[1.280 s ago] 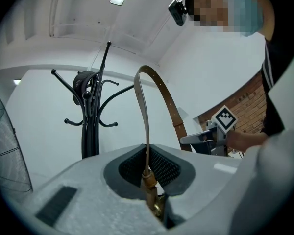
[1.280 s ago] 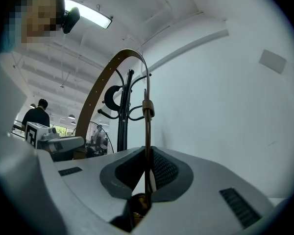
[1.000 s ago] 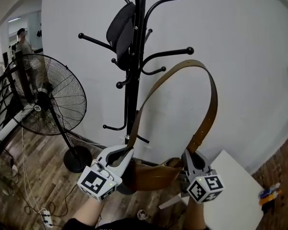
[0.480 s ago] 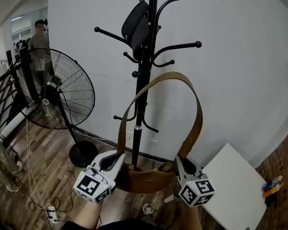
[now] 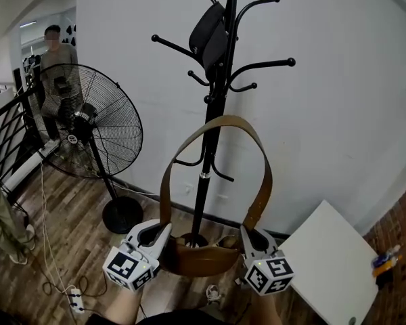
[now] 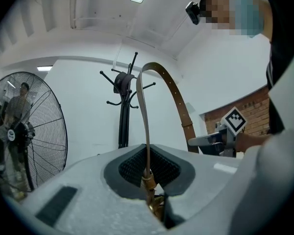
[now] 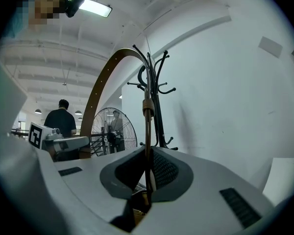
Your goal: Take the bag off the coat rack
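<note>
The left gripper and the right gripper each clamp one strap end of the bag hanging between them — its strap arches upright, seemingly clear of the coat rack behind.

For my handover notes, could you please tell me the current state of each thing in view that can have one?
strap, arched upright, clear of the coat rack
bag, off the coat rack, slung between the strap's ends
left gripper, shut on the strap's left end
right gripper, shut on the strap's right end
coat rack, upright, with a black cap hanging on it
fan, upright; running or not, cannot tell
</note>
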### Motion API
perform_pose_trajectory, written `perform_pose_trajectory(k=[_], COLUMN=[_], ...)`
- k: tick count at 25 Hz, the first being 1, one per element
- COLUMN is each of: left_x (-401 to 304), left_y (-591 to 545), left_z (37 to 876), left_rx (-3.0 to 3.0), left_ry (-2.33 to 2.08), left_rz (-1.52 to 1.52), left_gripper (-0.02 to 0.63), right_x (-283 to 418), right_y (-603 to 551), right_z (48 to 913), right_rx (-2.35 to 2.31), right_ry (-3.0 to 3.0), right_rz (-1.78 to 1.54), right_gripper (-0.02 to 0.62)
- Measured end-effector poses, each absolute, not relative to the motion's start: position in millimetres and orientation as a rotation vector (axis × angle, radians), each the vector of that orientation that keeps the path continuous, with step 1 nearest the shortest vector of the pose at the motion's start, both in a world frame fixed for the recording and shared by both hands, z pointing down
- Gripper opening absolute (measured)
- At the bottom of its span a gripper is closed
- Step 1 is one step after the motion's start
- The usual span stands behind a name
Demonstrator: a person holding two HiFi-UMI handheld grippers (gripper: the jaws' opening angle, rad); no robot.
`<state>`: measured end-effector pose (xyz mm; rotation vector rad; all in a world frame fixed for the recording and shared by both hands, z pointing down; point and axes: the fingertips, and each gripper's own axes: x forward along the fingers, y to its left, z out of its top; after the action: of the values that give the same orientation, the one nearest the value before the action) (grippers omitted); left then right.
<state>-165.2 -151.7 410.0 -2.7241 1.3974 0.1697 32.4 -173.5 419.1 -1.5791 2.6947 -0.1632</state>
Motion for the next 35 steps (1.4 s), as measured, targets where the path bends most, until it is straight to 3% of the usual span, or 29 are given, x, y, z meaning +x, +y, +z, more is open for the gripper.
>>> perform_pose_trajectory(k=[15,35], left_x=[-208,-218], left_y=[-122,-103], left_z=[458,488], left_rx=[-2.773,-2.819], left_ry=[1.455,1.533], left_rz=[0.081,0.048], left_gripper=[0.02,0.02], right_x=[-16,-23], right_y=[-143,-123], right_z=[471,501], right_rx=[-1.566,-1.598], right_ry=[2.767,2.81], right_rz=[-0.275,-0.314], right_gripper=[0.026,0.026])
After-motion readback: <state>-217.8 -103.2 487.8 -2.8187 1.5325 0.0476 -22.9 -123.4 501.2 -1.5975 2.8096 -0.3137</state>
